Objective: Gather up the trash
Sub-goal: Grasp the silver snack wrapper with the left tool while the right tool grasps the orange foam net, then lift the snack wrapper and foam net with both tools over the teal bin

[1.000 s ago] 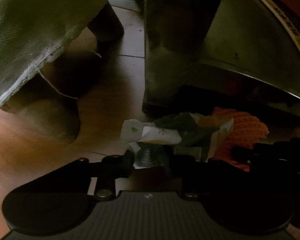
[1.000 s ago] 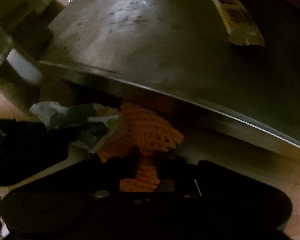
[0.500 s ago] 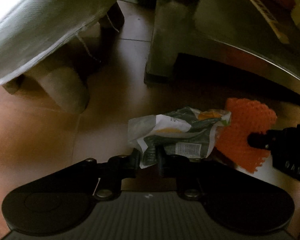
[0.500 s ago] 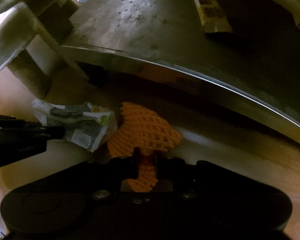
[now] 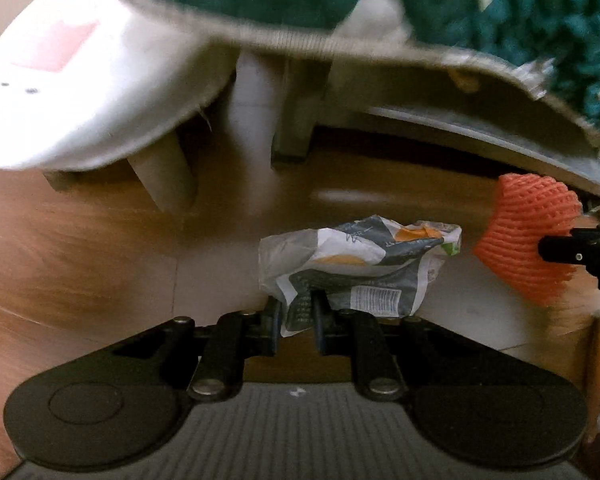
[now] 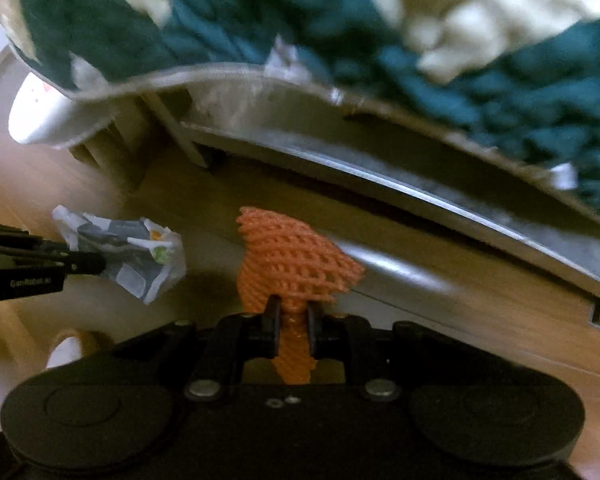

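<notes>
My left gripper (image 5: pixel 296 312) is shut on a crumpled grey-and-white snack wrapper (image 5: pixel 360 264) and holds it above the wooden floor. The wrapper also shows at the left of the right wrist view (image 6: pixel 132 256), pinched by the left gripper (image 6: pixel 96 266). My right gripper (image 6: pixel 294 320) is shut on an orange foam fruit net (image 6: pixel 292 260) and holds it off the floor. The net shows at the right edge of the left wrist view (image 5: pixel 528 232), with the right gripper (image 5: pixel 548 246) on it.
A sofa edge with a metal base rail (image 6: pixel 420 200) and a teal-and-cream knitted blanket (image 6: pixel 480 80) runs across the top. A white cushioned stool (image 5: pixel 80 100) on pale legs stands at the left. Wooden floor (image 5: pixel 80 248) lies below.
Both grippers have pulled back and up from under the sofa, each carrying its piece of trash. The view has brightened and the blanket has come into sight.
</notes>
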### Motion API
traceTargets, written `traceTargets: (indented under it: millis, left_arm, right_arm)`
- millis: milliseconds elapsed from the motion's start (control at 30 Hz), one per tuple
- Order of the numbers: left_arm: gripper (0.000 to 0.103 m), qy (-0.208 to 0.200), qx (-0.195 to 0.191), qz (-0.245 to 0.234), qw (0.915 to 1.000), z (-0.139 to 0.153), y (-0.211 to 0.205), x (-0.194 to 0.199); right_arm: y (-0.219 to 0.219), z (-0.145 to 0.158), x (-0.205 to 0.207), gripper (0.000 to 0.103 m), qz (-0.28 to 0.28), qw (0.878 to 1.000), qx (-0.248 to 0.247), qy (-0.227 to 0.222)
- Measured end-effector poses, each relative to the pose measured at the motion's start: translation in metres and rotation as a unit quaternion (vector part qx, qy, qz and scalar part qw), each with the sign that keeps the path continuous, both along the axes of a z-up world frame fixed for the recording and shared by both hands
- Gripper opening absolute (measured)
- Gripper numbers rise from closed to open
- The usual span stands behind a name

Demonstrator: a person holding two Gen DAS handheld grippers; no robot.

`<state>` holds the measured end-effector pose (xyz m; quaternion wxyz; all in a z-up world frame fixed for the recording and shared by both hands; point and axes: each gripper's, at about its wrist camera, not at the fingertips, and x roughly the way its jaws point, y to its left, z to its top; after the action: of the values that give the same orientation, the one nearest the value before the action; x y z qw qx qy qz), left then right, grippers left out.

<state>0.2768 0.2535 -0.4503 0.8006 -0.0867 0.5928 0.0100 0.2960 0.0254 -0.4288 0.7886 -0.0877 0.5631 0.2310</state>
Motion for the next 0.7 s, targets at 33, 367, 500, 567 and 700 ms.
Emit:
traceTargets:
  millis: [33, 367, 500, 567, 700]
  left_arm:
    - [0.015, -0.007, -0.001, -0.003, 1.0000, 0.011, 0.000, -0.002]
    - [0.015, -0.143, 0.022, -0.022, 0.9892, 0.164, -0.017, -0.013]
    - [0.015, -0.196, 0.025, -0.017, 0.9800, 0.233, -0.027, -0.021]
    - [0.015, -0.215, 0.027, -0.017, 0.9760, 0.261, -0.032, -0.026]
    - [0.015, -0.249, 0.030, -0.020, 0.9678, 0.317, -0.046, -0.040]
  right_arm:
    - [-0.001, 0.010, -0.002, 0.012, -0.001, 1.000, 0.004, -0.005]
    - [-0.031, 0.160, -0.031, 0.012, -0.021, 0.992, 0.060, -0.105]
    - [-0.052, 0.217, -0.046, 0.012, -0.028, 0.986, 0.080, -0.142]
    - [-0.062, 0.245, -0.056, 0.012, -0.031, 0.983, 0.086, -0.160]
    - [-0.074, 0.287, -0.070, 0.012, -0.036, 0.975, 0.106, -0.190]
